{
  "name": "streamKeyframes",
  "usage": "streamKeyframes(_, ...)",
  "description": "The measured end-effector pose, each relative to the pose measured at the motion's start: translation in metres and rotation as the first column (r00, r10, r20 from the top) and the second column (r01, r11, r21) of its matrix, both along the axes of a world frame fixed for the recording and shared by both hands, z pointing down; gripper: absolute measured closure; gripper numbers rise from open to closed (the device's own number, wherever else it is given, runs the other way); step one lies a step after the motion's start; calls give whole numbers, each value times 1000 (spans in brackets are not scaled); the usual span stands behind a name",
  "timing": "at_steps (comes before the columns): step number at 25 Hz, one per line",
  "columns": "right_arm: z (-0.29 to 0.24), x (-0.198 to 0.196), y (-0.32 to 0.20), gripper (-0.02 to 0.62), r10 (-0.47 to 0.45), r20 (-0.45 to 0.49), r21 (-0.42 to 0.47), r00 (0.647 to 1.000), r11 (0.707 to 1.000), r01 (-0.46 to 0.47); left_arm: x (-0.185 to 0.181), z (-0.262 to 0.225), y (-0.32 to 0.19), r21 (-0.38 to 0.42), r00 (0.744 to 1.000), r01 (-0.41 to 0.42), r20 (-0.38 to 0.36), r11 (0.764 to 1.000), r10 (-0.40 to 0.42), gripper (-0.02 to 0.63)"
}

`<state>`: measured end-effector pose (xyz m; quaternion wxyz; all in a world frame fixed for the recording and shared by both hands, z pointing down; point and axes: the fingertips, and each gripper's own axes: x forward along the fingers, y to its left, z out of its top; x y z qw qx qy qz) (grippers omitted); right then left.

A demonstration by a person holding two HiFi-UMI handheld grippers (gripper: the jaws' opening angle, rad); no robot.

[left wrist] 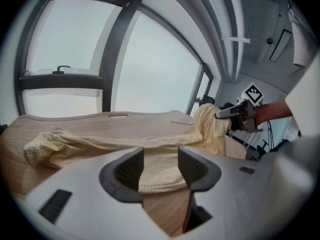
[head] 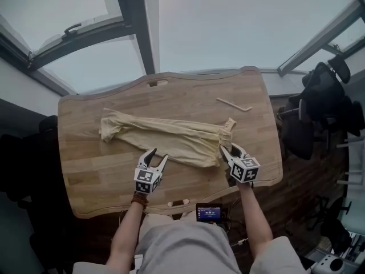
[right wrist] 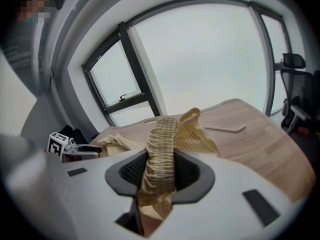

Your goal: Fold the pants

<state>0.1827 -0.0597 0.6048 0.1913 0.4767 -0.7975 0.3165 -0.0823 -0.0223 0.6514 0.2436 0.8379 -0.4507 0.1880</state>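
Pale yellow pants (head: 165, 133) lie across the wooden table (head: 85, 170), legs to the left and elastic waistband (right wrist: 162, 134) at the right. My right gripper (head: 228, 149) is shut on the bunched waistband and holds that end lifted off the table; the band runs straight between its pads (right wrist: 187, 171). My left gripper (head: 157, 154) stands open at the pants' near edge, about midway along. In the left gripper view the cloth edge (left wrist: 160, 176) shows in the gap between the pads, with bare wood below it.
A thin bent stick (head: 234, 104) lies on the table's far right. A small device with a lit screen (head: 209, 212) sits at the near edge by the person's lap. Dark office chairs (head: 325, 107) stand to the right, and large windows lie beyond the table.
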Motion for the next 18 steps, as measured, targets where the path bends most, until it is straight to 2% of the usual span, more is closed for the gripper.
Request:
streamKeyframes(7, 16, -73, -12, 476, -93, 8, -21, 996, 995, 93, -19, -1, 2, 11, 1000, -5, -4, 1000, 5, 388)
streamKeyframes(18, 54, -168, -27, 476, -252, -79, -74, 964, 966, 246, -59, 8, 10, -14, 1000, 7, 14, 1000, -7, 388)
